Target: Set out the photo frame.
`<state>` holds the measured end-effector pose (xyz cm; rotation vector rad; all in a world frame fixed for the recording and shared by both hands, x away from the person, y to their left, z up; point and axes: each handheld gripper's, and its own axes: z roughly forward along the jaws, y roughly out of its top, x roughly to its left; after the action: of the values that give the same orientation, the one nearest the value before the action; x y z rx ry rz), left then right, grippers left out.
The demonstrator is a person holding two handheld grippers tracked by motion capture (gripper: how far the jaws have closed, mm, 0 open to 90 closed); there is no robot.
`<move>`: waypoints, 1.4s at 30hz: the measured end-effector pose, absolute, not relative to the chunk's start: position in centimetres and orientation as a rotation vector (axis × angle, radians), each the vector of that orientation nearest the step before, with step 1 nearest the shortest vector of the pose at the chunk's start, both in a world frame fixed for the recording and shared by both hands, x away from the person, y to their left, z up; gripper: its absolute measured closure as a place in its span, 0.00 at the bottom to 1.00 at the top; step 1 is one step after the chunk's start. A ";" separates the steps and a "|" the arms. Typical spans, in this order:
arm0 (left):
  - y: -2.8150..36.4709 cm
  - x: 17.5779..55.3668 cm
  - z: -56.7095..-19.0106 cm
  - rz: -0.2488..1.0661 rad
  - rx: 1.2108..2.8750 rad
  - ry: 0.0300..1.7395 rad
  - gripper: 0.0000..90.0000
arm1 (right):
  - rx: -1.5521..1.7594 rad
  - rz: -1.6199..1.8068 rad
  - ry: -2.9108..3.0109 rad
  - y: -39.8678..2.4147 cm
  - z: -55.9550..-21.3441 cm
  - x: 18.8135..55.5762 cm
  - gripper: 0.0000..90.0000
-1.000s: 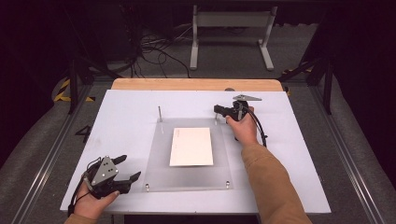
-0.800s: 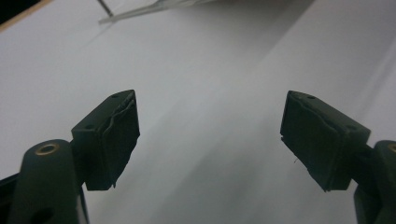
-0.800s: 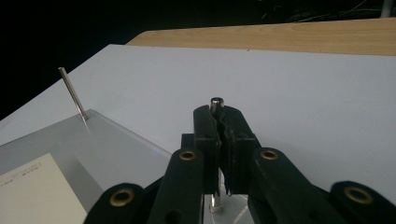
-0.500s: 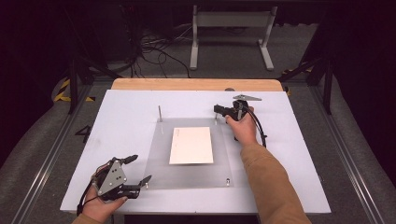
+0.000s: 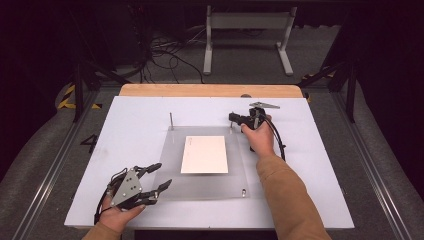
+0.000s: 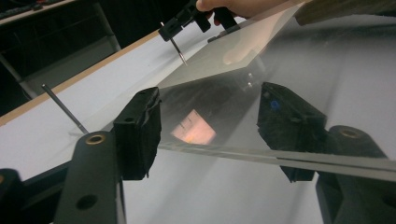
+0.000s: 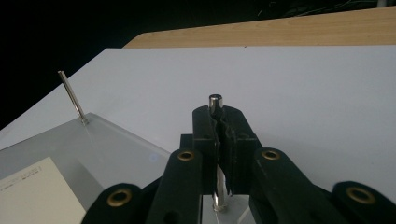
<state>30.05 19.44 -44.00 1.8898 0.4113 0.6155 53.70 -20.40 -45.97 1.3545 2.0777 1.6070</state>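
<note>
White table under clear plate

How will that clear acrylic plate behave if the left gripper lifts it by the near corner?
The clear plate probably stays stiff: its edge runs straight between the left gripper fingers. It looks glossy, so likely slippery. The right gripper is shut on a metal pin at the far corner, so the plate may pivot there, and the white card could slide.

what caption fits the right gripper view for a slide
Right tool shut on an upright metal pin at the corner of a clear acrylic plate, above a white table.
</note>
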 end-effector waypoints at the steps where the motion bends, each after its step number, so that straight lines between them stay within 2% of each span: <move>1: 19.3 30.0 -43.9 0.632 1.897 0.398 0.49 | 1.363 1.613 2.076 -20.4 -46.0 53.7 0.94; 5: 19.2 30.0 -43.8 0.652 1.914 0.382 0.53 | 1.364 1.617 2.080 -20.4 -46.0 53.7 0.93; 10: 19.3 30.0 -43.8 0.656 1.926 0.379 0.54 | 1.351 1.557 2.105 -20.2 -45.5 53.5 0.92; 18: 19.3 30.2 -43.5 0.642 1.925 0.384 0.54 | 1.317 1.509 2.112 -20.8 -44.5 52.4 0.67; 20: 19.2 30.2 -43.4 0.636 1.922 0.395 0.54 | 1.291 1.512 2.105 -21.1 -43.9 51.8 0.67; 32: 19.2 30.5 -42.4 0.614 1.930 0.424 0.54 | 0.992 1.530 2.189 -24.0 -40.6 45.5 0.53; 36: 19.2 30.6 -42.1 0.605 1.936 0.431 0.54 | 0.836 1.499 2.202 -24.9 -39.7 42.6 0.45; 42: 19.2 30.8 -41.8 0.600 1.936 0.435 0.54 | 0.713 1.481 2.206 -26.0 -39.0 39.2 0.37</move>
<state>30.76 19.19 -41.84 1.9362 0.4348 0.6002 39.20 -25.99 -38.95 0.7134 2.2059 1.4814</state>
